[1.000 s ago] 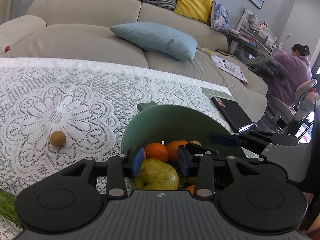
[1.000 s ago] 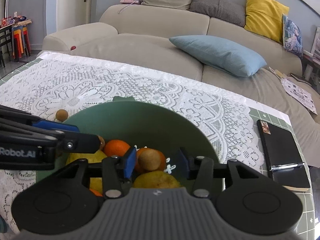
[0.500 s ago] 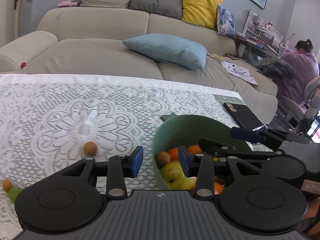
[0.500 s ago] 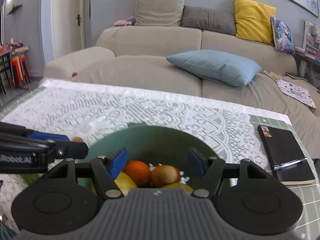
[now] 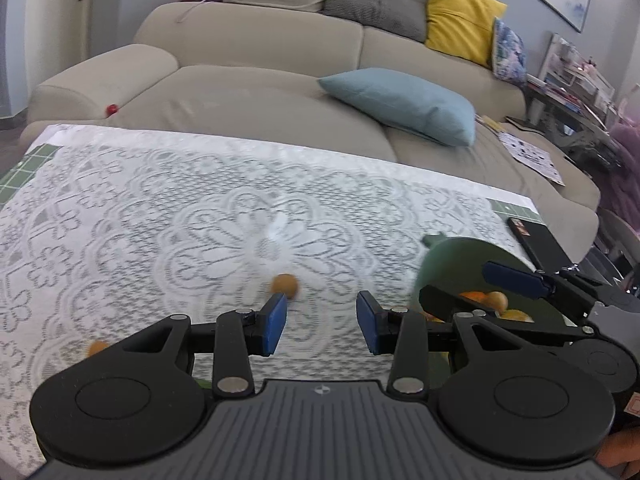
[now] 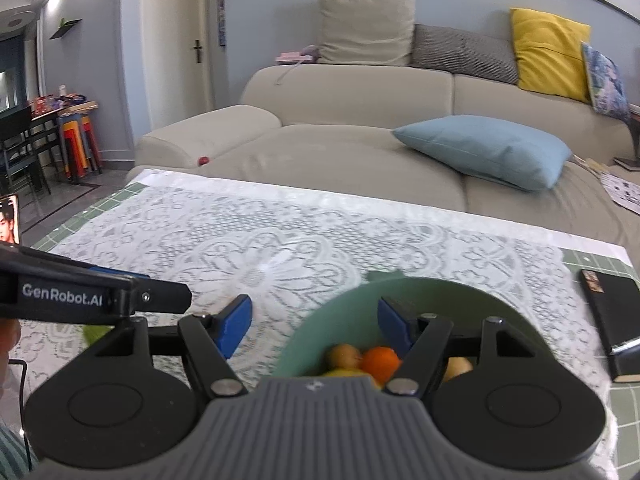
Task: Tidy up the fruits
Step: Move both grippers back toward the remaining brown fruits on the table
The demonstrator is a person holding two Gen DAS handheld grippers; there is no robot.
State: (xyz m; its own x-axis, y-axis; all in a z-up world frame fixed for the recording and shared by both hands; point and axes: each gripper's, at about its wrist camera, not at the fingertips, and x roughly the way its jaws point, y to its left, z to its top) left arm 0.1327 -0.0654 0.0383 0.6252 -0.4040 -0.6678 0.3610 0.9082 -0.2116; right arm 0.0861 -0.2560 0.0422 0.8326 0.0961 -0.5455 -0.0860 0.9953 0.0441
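My left gripper (image 5: 322, 325) hangs open and empty over the lace cloth, just short of a small brown fruit (image 5: 285, 285). Another small orange-brown fruit (image 5: 97, 347) lies to the left, half hidden by the gripper body. The green bowl (image 5: 452, 256) stands at the right with my right gripper (image 5: 476, 286) over it. In the right wrist view the right gripper (image 6: 316, 324) is open and holds nothing, its right pad over the bowl (image 6: 440, 292). Inside lie an orange (image 6: 380, 360), small brown fruits (image 6: 344, 355) and a yellow fruit. A finger (image 6: 100, 296) of the left gripper crosses at the left.
A black notebook (image 6: 608, 320) with a pen lies right of the bowl near the table edge. A beige sofa (image 6: 360, 148) with a blue cushion (image 6: 488, 152) runs behind the table. Something green (image 6: 94, 332) shows under the left gripper. A seated person in purple is at the far right.
The right gripper opened and let the small brown fruit drop into the bowl. Both grippers lifted back and swung left. The left one now faces the loose fruit on the cloth.
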